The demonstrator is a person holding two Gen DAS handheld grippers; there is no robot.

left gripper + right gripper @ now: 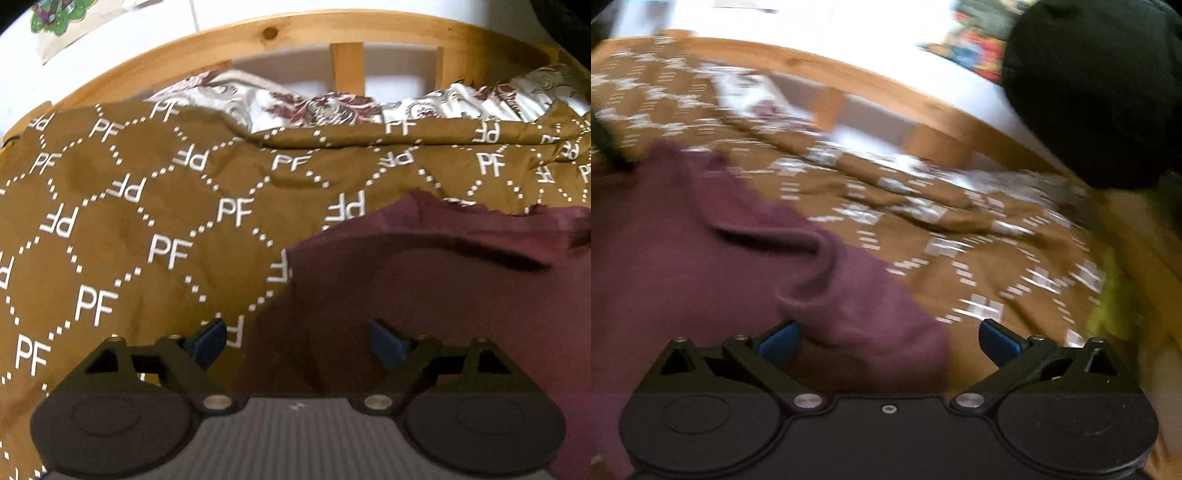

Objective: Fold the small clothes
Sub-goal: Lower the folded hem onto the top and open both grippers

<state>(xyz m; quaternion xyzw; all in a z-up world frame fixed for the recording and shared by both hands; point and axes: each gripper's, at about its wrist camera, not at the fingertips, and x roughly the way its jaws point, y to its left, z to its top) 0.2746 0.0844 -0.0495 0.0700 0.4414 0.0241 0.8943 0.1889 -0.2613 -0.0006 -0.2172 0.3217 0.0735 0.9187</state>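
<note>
A maroon garment lies on a brown bedspread printed with white "PF" letters and dotted diamonds, which covers a bed with a wooden frame. In the left wrist view the garment fills the area from 3 to 6 o'clock, its left edge running diagonally across the spread. The left tool hangs above that edge with its blue-padded fingers spread wide, nothing between them. The right wrist view is motion-blurred; there the garment spreads from 9 to 6 o'clock, with a raised fold near the centre. The right tool is also spread wide, its left finger over the maroon cloth, gripping nothing. A floral pillow lies at 12 o'clock beyond the spread, and a dark rounded object sits at 2 o'clock.
</note>
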